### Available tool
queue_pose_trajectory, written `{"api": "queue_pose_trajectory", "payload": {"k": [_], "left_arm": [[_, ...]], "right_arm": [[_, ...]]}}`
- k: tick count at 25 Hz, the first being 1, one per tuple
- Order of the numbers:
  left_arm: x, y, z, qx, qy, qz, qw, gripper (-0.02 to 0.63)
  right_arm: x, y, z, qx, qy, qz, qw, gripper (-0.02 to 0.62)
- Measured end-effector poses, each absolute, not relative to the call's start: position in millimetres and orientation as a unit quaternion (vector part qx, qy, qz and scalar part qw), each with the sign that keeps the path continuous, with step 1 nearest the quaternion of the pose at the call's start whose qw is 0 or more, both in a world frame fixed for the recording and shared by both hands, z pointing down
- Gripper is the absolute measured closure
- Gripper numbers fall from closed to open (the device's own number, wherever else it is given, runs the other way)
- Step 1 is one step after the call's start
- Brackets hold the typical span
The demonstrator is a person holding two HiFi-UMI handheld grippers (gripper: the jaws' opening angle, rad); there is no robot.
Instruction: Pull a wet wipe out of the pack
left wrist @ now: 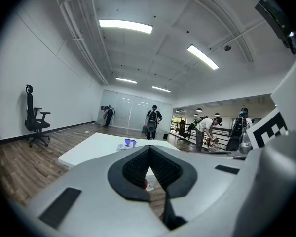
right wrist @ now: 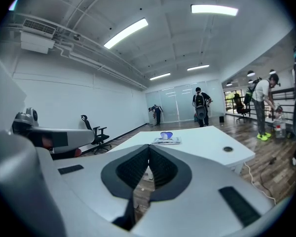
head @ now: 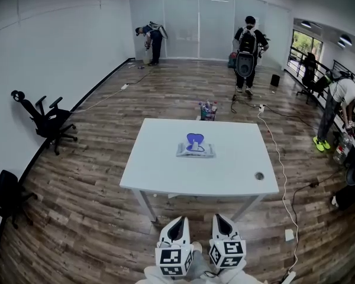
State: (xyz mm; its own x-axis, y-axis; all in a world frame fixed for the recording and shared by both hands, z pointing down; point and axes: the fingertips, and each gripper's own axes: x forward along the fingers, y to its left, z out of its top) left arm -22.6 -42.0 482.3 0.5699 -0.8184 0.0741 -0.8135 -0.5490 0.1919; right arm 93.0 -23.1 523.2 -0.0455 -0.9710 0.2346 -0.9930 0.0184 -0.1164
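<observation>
White table sits mid-floor. Left gripper and right gripper hang beyond its 6 o'clock edge, jaws pressed together, empty. Pack lies near table centre, slightly toward 12 o'clock, purple lid raised.

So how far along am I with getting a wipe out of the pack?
Barely started. Done: the wet wipe pack lies mid-table, and its blue lid looks flipped up. In hand: nothing. The left gripper and right gripper are both shut and empty, held short of the table's near edge. Left: reach the pack, grip a wipe and pull it out.
</observation>
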Motion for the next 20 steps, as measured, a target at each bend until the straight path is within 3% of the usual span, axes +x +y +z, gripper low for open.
{"api": "queue_pose_trajectory", "payload": {"k": [20], "left_arm": [[21, -150, 471, 0.871, -0.48, -0.004, 0.102, 0.606]], "right_arm": [[137, -139, 507, 0.68, -0.722, 0.122, 0.043, 0.586]]}}
